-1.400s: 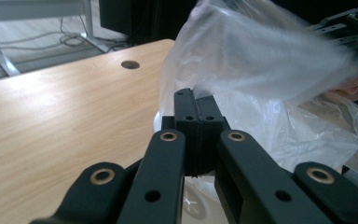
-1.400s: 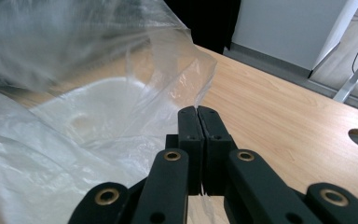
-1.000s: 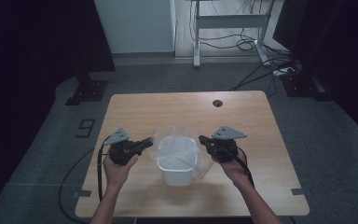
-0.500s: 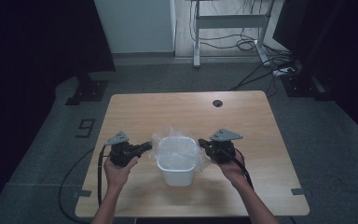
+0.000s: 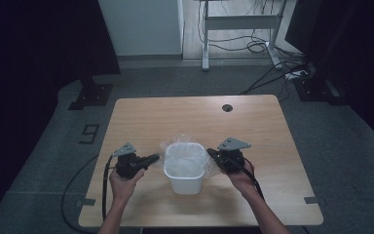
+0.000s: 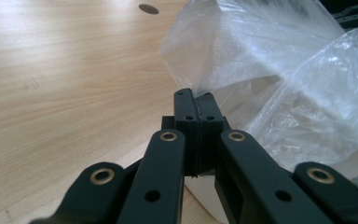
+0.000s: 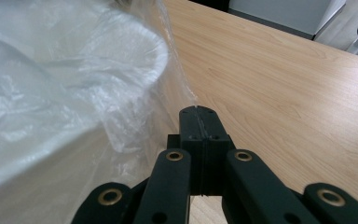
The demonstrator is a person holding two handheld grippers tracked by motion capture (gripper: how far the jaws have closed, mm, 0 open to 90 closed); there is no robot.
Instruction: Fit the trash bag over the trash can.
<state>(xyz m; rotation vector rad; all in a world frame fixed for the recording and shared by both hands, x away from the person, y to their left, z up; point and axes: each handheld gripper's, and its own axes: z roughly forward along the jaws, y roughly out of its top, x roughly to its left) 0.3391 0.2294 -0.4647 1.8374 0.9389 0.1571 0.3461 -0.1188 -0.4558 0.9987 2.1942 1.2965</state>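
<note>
Clear plastic bag draped inside upright white bin mid-table

We saw a white bin lined with a clear, milky-looking plastic bag on a table of pale wood with a fine streaked grain and one dark round hole near its far edge. To the left and right of the bin, the left gripper and the right gripper were black, each topped by a grey plate, and brass-coloured rings marked their jaw joints. The floor was grey, with a dark figure nine to the left of the table.
</note>
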